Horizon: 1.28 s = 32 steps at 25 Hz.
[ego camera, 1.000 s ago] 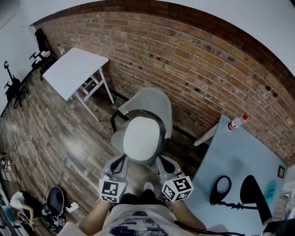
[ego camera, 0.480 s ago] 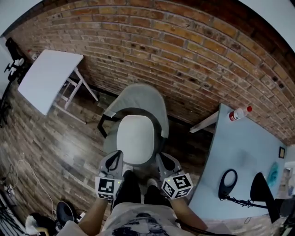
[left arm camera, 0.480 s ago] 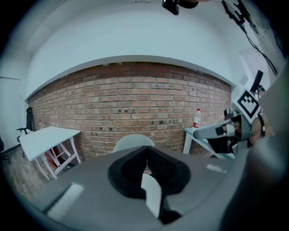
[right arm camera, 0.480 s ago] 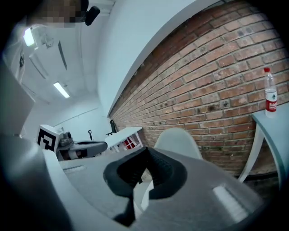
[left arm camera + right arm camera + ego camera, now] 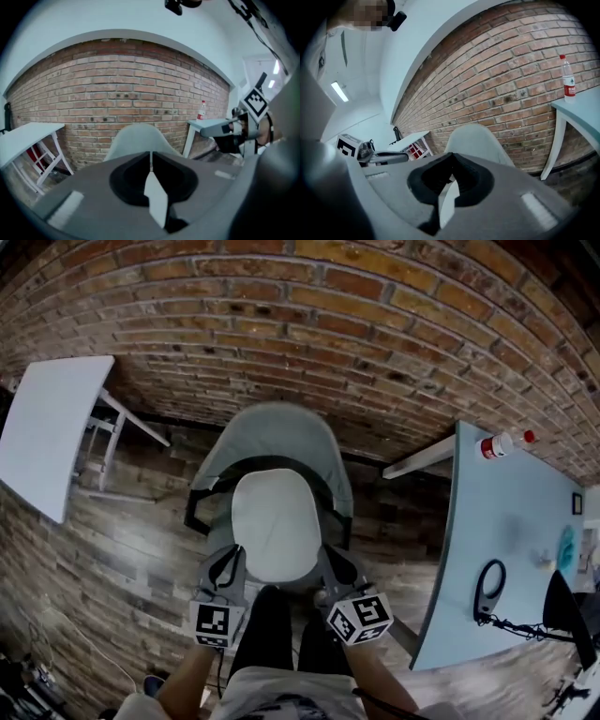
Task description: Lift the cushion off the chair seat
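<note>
Lower centre of the head view: left gripper [image 5: 234,557] and right gripper [image 5: 328,563], side by side, tips at the near edge of the cushion [image 5: 277,526].

Left gripper view: jaws closed, a white sliver of the cushion's edge pinched between the black pads [image 5: 129,180]. Right gripper view: same, jaws shut on a white wedge of cushion.

Cushion white, oval, lying on the seat of the grey chair [image 5: 281,432] at centre frame.

Right: pale blue table [image 5: 511,512], bottle [image 5: 502,443] at its far corner. Upper left: white table [image 5: 47,427].

Brick wall [image 5: 328,324] across the top.
</note>
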{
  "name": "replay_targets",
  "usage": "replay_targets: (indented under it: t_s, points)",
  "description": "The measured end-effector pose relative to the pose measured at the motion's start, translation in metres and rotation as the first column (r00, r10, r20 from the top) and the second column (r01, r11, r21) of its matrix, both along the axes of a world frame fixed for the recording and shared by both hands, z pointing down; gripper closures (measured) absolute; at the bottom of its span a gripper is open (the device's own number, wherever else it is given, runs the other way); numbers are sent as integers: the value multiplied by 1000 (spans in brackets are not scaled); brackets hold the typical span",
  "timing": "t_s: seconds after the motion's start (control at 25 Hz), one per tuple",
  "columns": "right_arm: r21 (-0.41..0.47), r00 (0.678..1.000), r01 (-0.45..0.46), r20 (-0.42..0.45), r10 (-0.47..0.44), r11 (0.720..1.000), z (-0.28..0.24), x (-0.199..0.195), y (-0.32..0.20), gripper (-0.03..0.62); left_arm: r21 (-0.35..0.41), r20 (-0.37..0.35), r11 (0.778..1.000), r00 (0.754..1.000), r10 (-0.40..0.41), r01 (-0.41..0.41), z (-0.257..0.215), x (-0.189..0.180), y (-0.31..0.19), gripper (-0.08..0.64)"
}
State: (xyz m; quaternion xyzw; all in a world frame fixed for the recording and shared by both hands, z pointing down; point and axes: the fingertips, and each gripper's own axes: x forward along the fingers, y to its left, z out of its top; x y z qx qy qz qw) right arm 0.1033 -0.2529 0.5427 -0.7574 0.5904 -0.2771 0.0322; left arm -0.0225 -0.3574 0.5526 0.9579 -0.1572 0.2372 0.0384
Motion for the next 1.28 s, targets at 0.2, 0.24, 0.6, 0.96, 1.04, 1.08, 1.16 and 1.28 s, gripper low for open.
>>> replay_targets:
  t_s: [0.2, 0.24, 0.6, 0.96, 1.04, 1.08, 1.16, 1.28]
  points:
    - [-62, 998, -63, -1, 63, 996, 51, 6, -12, 591, -45, 25, 998, 999, 38, -37, 55, 2, -22, 566]
    - [-75, 997, -73, 1, 73, 994, 63, 7, -13, 591, -52, 29, 998, 999, 43, -42, 66, 2, -26, 563]
    - [-155, 987, -146, 41, 154, 977, 155, 13, -14, 526, -99, 67, 993, 995, 70, -63, 155, 9, -47, 531]
    - [-227, 979, -175, 62, 193, 958, 241, 21, -21, 449, -170, 149, 985, 989, -2, 28, 246, 6, -61, 426]
    - [-247, 978, -178, 62, 199, 952, 261, 24, -22, 430, -188, 167, 981, 986, -24, 56, 265, 4, -66, 397]
    - [-257, 977, -181, 66, 204, 949, 271, 26, -22, 415, -197, 174, 978, 984, -32, 67, 274, 3, -67, 386]
    - [-274, 972, -192, 81, 222, 942, 294, 29, -23, 397, -220, 188, 971, 981, -47, 88, 293, 1, -71, 362]
    - [-299, 968, -199, 90, 235, 933, 326, 30, -23, 364, -247, 214, 962, 975, -60, 114, 322, -2, -75, 327]
